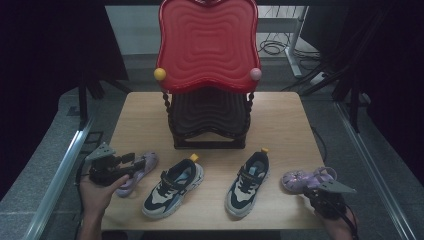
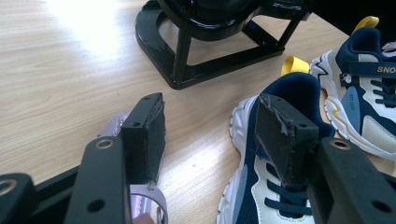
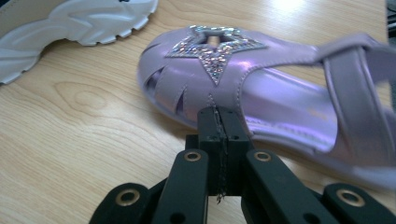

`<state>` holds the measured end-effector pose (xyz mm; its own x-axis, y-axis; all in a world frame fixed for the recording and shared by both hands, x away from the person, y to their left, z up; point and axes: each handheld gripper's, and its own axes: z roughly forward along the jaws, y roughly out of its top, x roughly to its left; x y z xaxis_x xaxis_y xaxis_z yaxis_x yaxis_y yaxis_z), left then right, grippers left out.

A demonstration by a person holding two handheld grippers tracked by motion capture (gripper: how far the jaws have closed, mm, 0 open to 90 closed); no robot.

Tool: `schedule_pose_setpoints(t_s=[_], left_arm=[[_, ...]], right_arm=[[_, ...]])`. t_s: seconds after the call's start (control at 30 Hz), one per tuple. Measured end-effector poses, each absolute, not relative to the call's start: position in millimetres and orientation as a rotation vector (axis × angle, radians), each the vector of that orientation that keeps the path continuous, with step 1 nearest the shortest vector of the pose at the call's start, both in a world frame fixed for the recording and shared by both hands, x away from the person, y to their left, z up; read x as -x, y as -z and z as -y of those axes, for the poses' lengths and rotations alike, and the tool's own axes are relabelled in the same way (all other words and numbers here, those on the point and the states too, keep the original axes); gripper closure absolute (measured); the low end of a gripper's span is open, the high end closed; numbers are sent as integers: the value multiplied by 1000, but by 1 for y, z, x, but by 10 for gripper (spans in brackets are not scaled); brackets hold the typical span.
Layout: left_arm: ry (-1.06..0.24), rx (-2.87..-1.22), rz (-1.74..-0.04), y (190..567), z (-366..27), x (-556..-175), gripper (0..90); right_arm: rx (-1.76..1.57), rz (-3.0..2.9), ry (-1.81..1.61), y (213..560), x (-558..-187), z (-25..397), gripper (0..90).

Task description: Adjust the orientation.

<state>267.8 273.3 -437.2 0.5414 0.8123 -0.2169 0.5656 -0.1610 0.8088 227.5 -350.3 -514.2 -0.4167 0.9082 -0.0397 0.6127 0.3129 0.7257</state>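
Two lilac strappy sandals, one lying under the wide-open left gripper (image 1: 131,161), one (image 3: 261,88) sitting just ahead of the right gripper (image 3: 219,122) with jaws pressed together, two navy-and-white sneakers (image 1: 172,187) resting between the grippers, one red wavy rack (image 1: 207,45) standing beyond

Two sneakers (image 1: 173,187) (image 1: 247,183), two purple sandals (image 1: 140,167) (image 1: 307,179), one rack (image 1: 208,75).

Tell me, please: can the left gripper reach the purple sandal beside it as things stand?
Probably yes. The left gripper is open, and the purple sandal lies right under its fingers with nothing between them; the sneaker sits to one side.
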Motion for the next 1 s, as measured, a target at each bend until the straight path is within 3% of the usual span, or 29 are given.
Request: schedule_pose_setpoints(t_s=[1.0], left_arm=[[-314, -1861, -1133, 439, -272, -269, 426]], right_arm=[[-1352, -2114, -788, 520, -254, 305, 900]])
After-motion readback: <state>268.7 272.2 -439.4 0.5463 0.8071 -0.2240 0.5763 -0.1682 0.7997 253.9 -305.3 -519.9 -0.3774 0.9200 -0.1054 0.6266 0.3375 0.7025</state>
